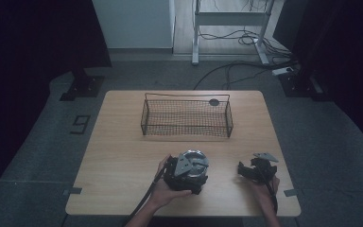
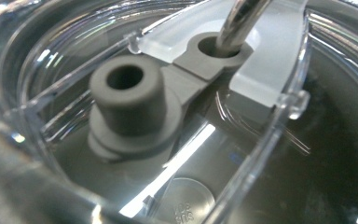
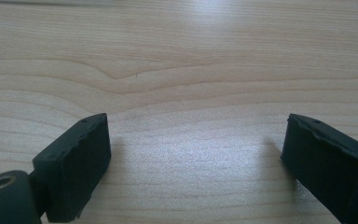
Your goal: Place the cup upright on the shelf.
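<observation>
A round clear plastic lid (image 1: 195,161) rides at the front of my left gripper (image 1: 188,173), near the table's front edge at centre. The gripper appears shut on it, though the lid hides its jaws. Close up in the left gripper view, the lid (image 2: 265,154) carries a grey rubber stopper (image 2: 127,100), and a shiny metal tube (image 2: 240,18) passes through a grey ring beside it. My right gripper (image 1: 249,165) rests on the table at the front right. Its jaws stand wide apart over bare wood (image 3: 196,154), with nothing between them.
A black wire basket (image 1: 187,117) stands at the back middle of the wooden table (image 1: 123,156), with a small dark disc (image 1: 213,101) at its far right rim. Bare tabletop lies between the basket and both grippers. Cables and desk legs are on the floor beyond.
</observation>
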`<state>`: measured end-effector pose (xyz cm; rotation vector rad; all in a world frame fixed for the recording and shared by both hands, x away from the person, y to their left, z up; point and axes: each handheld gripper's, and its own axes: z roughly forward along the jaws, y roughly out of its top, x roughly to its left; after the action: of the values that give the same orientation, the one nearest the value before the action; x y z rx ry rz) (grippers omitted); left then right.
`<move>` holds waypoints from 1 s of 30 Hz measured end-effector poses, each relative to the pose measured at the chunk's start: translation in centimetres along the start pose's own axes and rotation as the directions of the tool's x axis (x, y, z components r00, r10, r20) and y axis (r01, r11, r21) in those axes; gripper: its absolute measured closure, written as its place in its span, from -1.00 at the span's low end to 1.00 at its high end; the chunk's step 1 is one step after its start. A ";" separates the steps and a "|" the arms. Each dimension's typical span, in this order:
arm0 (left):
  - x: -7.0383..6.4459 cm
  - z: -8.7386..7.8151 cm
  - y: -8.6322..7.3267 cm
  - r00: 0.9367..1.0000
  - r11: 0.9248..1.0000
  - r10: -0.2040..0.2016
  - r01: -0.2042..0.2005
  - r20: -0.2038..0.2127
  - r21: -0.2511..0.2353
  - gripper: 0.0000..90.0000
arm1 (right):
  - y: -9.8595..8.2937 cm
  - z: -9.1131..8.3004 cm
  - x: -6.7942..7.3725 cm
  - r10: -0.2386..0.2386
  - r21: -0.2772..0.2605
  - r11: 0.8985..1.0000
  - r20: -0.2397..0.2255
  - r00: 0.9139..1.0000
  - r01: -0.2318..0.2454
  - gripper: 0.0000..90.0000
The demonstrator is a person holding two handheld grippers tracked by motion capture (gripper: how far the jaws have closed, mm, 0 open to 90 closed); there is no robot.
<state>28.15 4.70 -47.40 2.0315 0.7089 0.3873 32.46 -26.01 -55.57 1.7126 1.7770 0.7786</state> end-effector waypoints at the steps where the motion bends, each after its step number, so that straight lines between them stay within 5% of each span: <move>1: 0.1 -0.2 0.3 1.000 1.000 -0.001 0.001 0.004 -0.006 -0.91 | 0.0 0.0 0.0 0.001 -0.001 1.000 0.000 1.000 -0.001 -0.83; 30: 2.7 -3.1 3.5 0.998 0.997 -0.041 0.038 -0.040 -0.064 -0.91 | 0.0 0.0 0.0 0.005 -0.001 1.000 0.002 1.000 -0.005 -0.82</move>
<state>29.83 7.00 -42.84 1.9519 0.7518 0.4252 32.44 -25.99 -55.55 1.7175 1.7717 0.7797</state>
